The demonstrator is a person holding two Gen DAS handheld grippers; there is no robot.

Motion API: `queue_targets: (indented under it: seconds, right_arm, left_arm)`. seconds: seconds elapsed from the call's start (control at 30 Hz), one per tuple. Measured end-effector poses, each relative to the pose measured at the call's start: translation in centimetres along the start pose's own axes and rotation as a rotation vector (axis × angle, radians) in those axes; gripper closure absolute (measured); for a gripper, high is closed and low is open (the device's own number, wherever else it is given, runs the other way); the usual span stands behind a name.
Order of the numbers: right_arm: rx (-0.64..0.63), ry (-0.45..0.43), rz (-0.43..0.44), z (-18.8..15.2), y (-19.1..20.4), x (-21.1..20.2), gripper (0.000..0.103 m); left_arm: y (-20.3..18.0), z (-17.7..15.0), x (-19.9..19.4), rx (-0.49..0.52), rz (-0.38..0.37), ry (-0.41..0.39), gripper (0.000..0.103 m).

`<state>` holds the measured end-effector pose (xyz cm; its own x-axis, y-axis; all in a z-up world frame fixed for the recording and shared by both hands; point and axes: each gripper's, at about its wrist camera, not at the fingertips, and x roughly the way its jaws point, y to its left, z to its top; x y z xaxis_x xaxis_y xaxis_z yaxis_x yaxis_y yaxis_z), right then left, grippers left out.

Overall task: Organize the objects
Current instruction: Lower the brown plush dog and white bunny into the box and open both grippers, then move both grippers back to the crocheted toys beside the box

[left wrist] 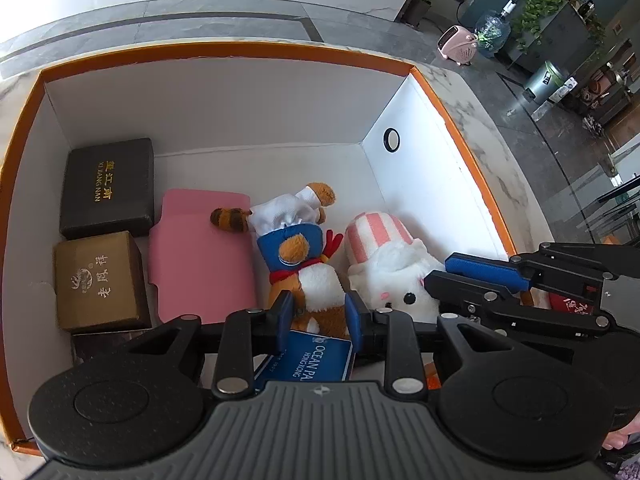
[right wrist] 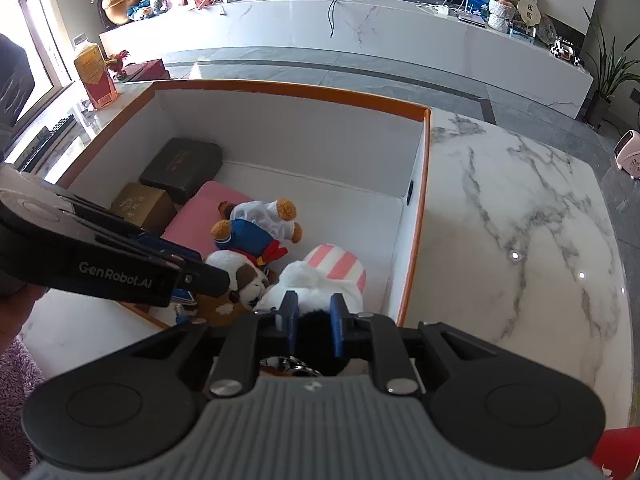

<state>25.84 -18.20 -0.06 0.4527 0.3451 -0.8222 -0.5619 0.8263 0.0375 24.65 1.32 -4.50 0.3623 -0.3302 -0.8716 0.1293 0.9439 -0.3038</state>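
left gripper (left wrist: 318, 316): clamped on orange-and-white plush fox (left wrist: 308, 276) in blue cap | right gripper (right wrist: 314, 322): pinching white plush bunny (right wrist: 320, 280) (pink-striped hat) | both toys inside orange-rimmed white cardboard box (left wrist: 248, 56)

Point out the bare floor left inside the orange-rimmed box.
Free: the white floor along the far wall, behind the pink foam pad and orange-and-blue plush, right of the black lettered box. Crowded: the near half, with the gold carton, both plushes including the pink-striped white one, and both grippers.
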Motion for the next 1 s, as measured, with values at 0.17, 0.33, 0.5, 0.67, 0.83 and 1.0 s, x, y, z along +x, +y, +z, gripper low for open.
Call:
queue_targets:
  seconds: [0.17, 0.33, 0.5, 0.67, 0.83, 1.0]
  right_arm:
    - [-0.018, -0.040, -0.018, -0.2, 0.4, -1.3, 0.069]
    - [-0.008, -0.116, -0.027, -0.5, 0.8, -3.8, 0.059]
    - [0.005, -0.182, -0.034, -1.2, 1.1, -6.7, 0.059]
    - [0.016, -0.238, -0.029, -2.6, 1.5, -9.6, 0.057]
    - [0.041, -0.284, -0.047, -4.8, 1.5, -12.0, 0.053]
    - [0.062, -0.290, -0.068, -7.9, 1.3, -12.9, 0.052]
  left_arm:
    - [-0.7, -0.6, -0.7, 0.006, 0.014, -0.027, 0.065]
    - [-1.7, -1.3, -3.2, 0.036, 0.059, -0.128, 0.059]
    - [-3.0, -2.5, -6.2, 0.069, 0.069, -0.211, 0.059]
    - [-5.0, -4.3, -8.7, 0.121, 0.073, -0.268, 0.059]
    - [-6.4, -6.1, -10.5, 0.124, 0.079, -0.297, 0.059]
    - [-7.1, -7.9, -10.9, 0.110, 0.104, -0.282, 0.058]
